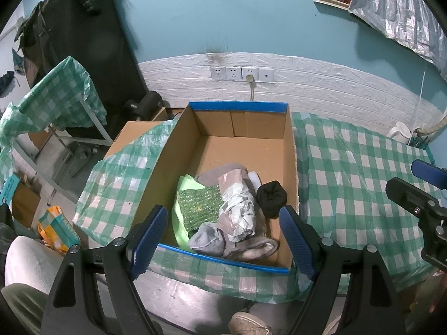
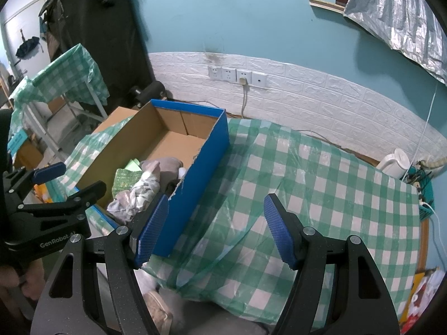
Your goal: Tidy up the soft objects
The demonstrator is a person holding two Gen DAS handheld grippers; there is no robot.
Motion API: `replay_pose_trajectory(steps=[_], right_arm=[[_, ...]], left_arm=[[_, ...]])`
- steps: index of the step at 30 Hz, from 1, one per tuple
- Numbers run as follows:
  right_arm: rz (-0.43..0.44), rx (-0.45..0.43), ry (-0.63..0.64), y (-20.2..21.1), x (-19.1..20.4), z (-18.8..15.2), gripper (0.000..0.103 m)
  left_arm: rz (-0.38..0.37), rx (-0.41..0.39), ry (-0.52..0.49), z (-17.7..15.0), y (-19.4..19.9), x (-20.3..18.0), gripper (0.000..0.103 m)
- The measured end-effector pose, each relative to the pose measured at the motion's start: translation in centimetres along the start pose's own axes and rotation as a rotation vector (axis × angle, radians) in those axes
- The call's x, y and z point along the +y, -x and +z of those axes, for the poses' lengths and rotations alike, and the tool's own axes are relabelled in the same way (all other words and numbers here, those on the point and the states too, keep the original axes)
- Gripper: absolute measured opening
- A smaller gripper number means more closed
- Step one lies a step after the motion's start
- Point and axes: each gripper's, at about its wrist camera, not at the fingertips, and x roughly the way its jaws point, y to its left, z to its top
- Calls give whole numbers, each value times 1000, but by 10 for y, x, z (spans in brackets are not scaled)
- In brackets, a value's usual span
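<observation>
My left hand-held gripper hung released and empty over the near end of the cardboard box, where the soft objects lay piled just ahead of its fingertips. My right hand-held gripper was also spread wide and empty, above the checked worktop, with the box to its left.

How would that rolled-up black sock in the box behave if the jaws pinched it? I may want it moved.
The black sock is balled into a soft lump, so it would probably squash between the pads rather than resist. It looks light and may unroll or dangle when lifted. Lying against the cardboard box wall, it would likely slide, not roll, if pushed.
</observation>
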Motion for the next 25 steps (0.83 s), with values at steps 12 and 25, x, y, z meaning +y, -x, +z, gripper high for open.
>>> replay_pose_trajectory(steps=[12,25], right_arm=[[-1,0,3,0,1,0,71],[-2,1,3,0,3,0,71]], left_arm=[[-2,4,0,0,0,0,83],[1,2,-9,-2,0,0,83]])
